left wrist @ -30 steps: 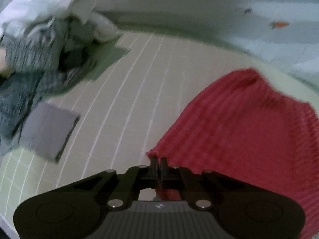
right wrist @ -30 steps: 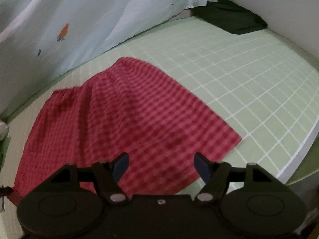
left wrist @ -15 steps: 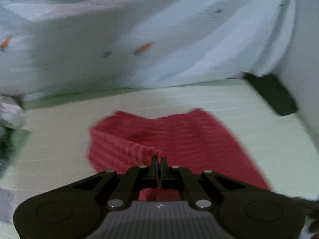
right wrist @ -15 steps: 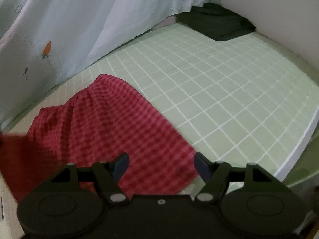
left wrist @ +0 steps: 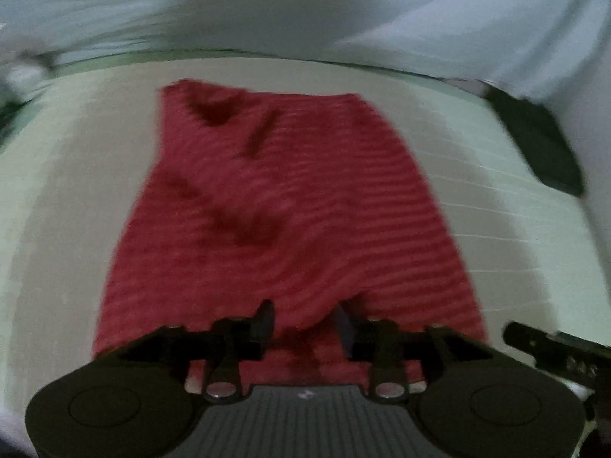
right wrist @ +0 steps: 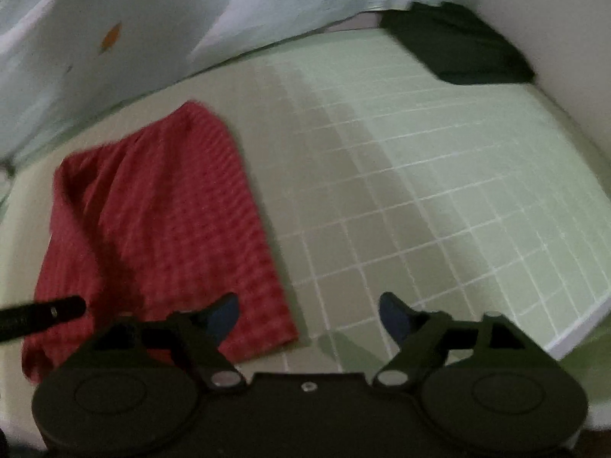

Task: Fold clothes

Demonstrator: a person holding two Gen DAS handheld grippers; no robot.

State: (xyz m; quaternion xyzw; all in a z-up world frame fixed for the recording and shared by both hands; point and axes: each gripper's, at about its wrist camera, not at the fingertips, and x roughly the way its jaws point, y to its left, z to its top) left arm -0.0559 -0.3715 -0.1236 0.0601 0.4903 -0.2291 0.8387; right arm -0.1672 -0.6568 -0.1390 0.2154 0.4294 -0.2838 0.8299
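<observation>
On the bed [right wrist: 439, 175], with its pale green sheet ruled in white squares, a red checked cloth [left wrist: 275, 206] lies spread and doubled over on itself, one long side running toward the far edge where a pale blue curtain [right wrist: 126, 26] printed with small orange shapes hangs down. The left gripper [left wrist: 305, 320] sits low over the near end of the cloth; its jaws have just been opening and now stand partly apart, the red fabric bunched in the gap between them but no longer pinched. The right gripper [right wrist: 309, 313] hangs just beside the cloth's near right corner, above bare sheet, its jaws having just widened further and standing far apart with nothing in them; its left finger overlaps the cloth's edge in the right wrist view, though I cannot tell whether it touches. Each tool shows in the other's view as a dark bar at the frame's edge. A dark folded garment [right wrist: 458, 49] rests in the far right corner of the bed, well apart from the red cloth, against a white wall [right wrist: 546, 19]. Both views are blurred.
</observation>
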